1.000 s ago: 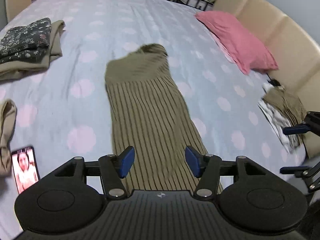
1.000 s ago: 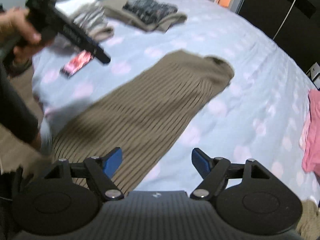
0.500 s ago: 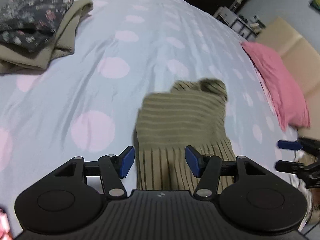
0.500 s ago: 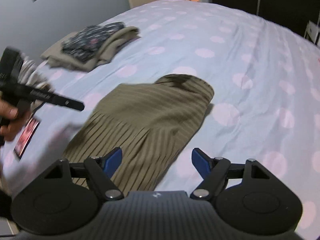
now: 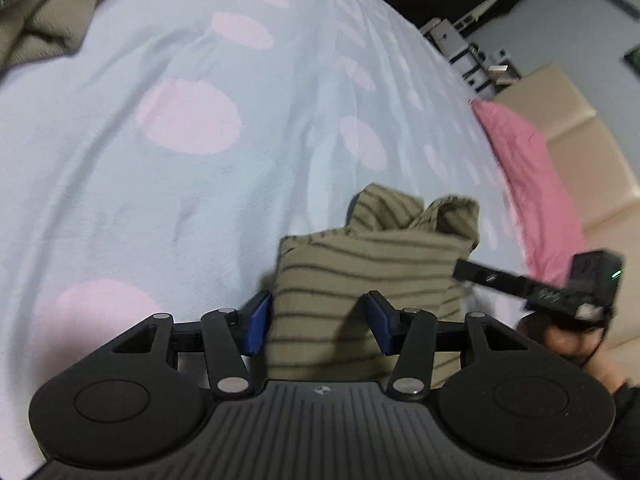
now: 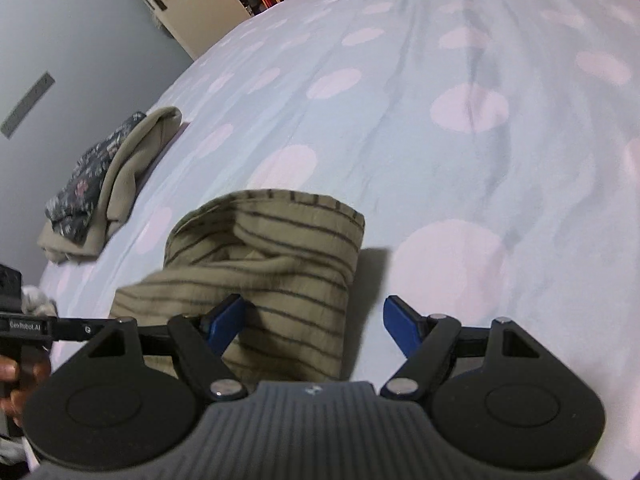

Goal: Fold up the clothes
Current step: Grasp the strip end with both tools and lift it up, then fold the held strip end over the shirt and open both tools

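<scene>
On the bed (image 5: 168,184), both grippers should pinch the garment (image 5: 360,276) corners squarely: left gripper (image 5: 316,326) closing, seemingly not yet gripping; right gripper (image 6: 316,326) fingers wide.

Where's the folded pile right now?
In the right wrist view, the folded pile sits at far left on the bedspread, beyond the striped garment; the left wrist view shows only its corner, top left.

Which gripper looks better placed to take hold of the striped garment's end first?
Probably left. The left gripper has the olive striped garment between its closing jaws, while the right gripper straddles only the garment's edge, jaws wide.
</scene>
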